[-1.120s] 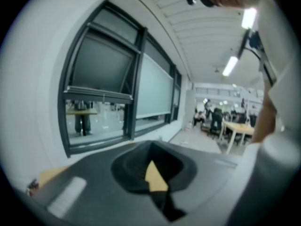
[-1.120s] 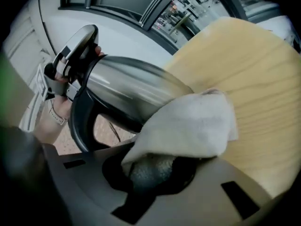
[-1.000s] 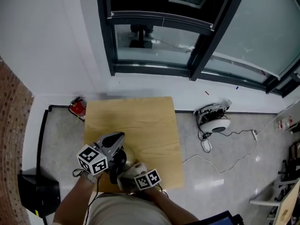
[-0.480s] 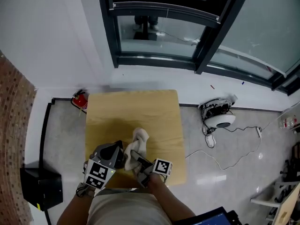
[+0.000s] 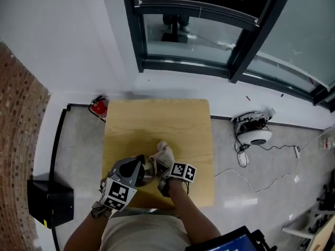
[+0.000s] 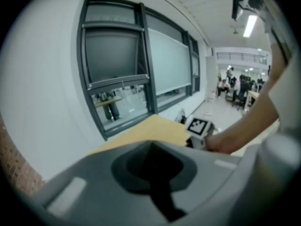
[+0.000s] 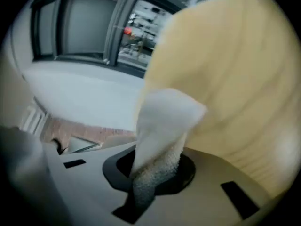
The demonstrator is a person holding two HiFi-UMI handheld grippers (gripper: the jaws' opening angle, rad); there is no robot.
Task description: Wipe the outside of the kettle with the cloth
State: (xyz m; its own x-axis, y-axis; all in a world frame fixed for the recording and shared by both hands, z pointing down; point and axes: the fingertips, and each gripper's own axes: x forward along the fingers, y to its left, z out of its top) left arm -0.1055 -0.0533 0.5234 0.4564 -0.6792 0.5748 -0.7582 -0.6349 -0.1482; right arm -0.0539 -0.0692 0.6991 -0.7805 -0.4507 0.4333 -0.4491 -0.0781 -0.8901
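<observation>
Kettle seems only a grey sliver at lower centre, between your grippers on the table. Your right gripper clamps the cloth. Your left gripper has its jaws together, empty. You look mid-wipe, so next press the cloth against its side.

There are two grippers, the left gripper and the right gripper, and each carries one marker cube (so two cubes: and). There is one white cloth and one wooden table. On the floor around the table are three single things: one red fire extinguisher at its 10 o'clock, one white round device at 3 o'clock and one black box at 8 o'clock.
</observation>
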